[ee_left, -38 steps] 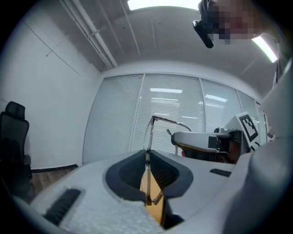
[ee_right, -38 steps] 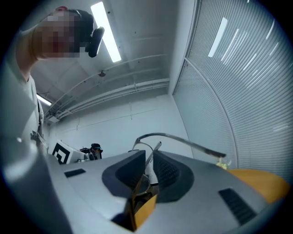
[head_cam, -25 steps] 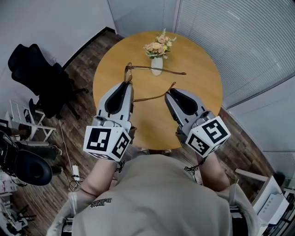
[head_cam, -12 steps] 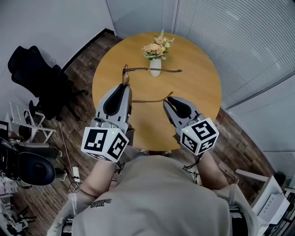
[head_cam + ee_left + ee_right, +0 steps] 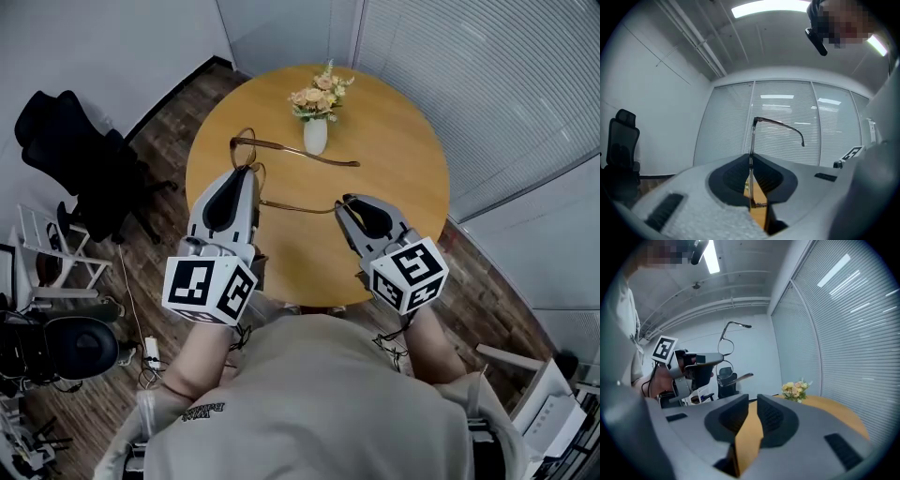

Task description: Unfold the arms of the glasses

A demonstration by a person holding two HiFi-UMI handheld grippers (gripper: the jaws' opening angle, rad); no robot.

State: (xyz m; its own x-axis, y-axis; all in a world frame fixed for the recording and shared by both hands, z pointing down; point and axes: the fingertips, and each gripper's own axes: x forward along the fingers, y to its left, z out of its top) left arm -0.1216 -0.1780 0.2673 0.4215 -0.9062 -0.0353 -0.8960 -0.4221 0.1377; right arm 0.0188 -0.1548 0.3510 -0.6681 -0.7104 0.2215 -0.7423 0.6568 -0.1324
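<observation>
my left claw (image 5: 246,172) clamps the light, probably brittle glasses (image 5: 281,146) by the frame; the empty, open right claw (image 5: 343,204) should pinch the near arm (image 5: 298,205) gently.

table (image 5: 394,178): tan wood | glasses (image 5: 291,147): brown | vase (image 5: 315,137): white | flowers (image 5: 319,94): peach, cream | chair (image 5: 70,150): black

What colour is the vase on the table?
White vase, clearest in the head view.

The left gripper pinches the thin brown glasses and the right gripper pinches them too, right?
No. The left gripper does pinch the thin brown glasses, but the right gripper pinches nothing: the right gripper view shows its jaws apart and empty.
</observation>
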